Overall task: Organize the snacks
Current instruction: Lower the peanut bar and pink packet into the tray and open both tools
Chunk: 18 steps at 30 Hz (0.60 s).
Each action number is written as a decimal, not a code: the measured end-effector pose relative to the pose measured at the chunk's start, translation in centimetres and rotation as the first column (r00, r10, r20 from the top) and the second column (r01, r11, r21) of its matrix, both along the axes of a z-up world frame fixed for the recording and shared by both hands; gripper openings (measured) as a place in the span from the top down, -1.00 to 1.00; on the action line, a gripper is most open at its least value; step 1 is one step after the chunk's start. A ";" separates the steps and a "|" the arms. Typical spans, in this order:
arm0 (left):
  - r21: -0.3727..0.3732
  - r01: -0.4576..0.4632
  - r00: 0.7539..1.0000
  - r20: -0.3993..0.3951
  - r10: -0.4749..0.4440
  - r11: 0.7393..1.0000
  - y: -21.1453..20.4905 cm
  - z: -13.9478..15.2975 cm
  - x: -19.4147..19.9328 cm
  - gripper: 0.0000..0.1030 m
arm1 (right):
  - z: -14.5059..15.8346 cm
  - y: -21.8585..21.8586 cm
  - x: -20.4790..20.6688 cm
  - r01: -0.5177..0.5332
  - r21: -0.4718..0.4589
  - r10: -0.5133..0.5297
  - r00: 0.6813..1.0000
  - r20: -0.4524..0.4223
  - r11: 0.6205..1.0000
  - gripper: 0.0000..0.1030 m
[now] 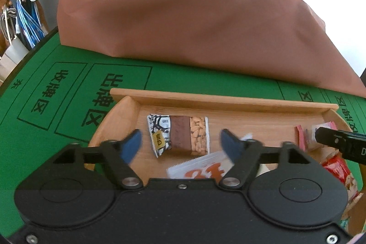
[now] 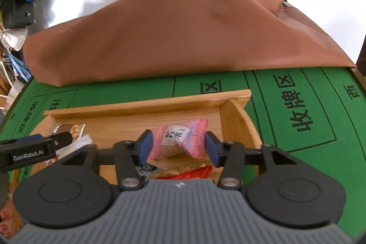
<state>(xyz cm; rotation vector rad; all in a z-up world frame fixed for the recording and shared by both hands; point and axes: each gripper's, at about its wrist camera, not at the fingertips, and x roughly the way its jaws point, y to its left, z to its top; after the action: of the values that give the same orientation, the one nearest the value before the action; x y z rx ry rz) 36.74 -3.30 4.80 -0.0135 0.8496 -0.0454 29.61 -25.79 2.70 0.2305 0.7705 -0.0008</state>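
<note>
Left gripper (image 1: pixel 180 143): jaws apart, nothing between the pads; it hangs over the tray's left half, above the nut bar.
Right gripper (image 2: pixel 178 148): jaws apart, the pink candy packet (image 2: pixel 180 138) between them; no pad visibly presses on it, though whether the left pad brushes it is hard to tell.
Wooden tray (image 1: pixel 205 100): sits on the green table mat (image 1: pixel 34 141), near its front edge; raised walls on the far side and both ends.
Nut bar (image 1: pixel 180 135): lies flat by the tray's left end, close to the far wall.
White packet (image 1: pixel 199 166): at the tray's near side, partly hidden under the left gripper's body.
Red wrappers (image 2: pixel 194 173): near the tray's right end, cut off by the right gripper.
Obstruction: a brown cloth-covered mound (image 1: pixel 194 26) stands just behind the tray, along the mat's far edge.
Open room: bare tray floor between the nut bar and the pink packet; printed mat free on both sides.
Unclear: bags and cables (image 1: pixel 25 4) beyond the mat's left corner, blurred.
</note>
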 end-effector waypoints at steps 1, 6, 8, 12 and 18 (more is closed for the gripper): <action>0.002 0.002 1.000 0.004 -0.002 1.000 0.1 0.0 -0.2 -0.65 | 0.2 0.1 -0.3 -0.002 -0.006 0.002 1.000 0.009 1.000 -0.40; 0.018 0.021 0.999 0.034 -0.021 1.000 0.2 1.0 -2.3 -0.80 | 1.2 0.1 -2.3 -0.011 -0.012 0.011 0.999 0.043 1.000 -0.64; 0.019 0.029 0.998 0.047 -0.030 0.999 0.3 1.4 -3.3 -0.85 | 1.6 0.2 -3.2 -0.021 -0.014 0.022 0.998 0.054 1.000 -0.72; 0.019 0.051 0.996 0.076 -0.052 0.999 0.5 2.1 -6.0 -0.88 | 2.4 0.7 -5.7 -0.047 -0.027 0.049 0.995 0.082 0.999 -0.77; 0.034 0.113 0.987 0.114 -0.116 0.993 0.5 3.1 -11.0 -0.91 | 3.5 1.3 -10.1 -0.099 -0.031 0.102 0.988 0.117 0.995 -0.81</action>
<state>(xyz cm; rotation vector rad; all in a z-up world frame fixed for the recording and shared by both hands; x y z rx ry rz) 25.77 -2.78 7.93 0.0634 0.7339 -0.1415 19.56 -24.53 6.16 0.1665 0.6630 0.0978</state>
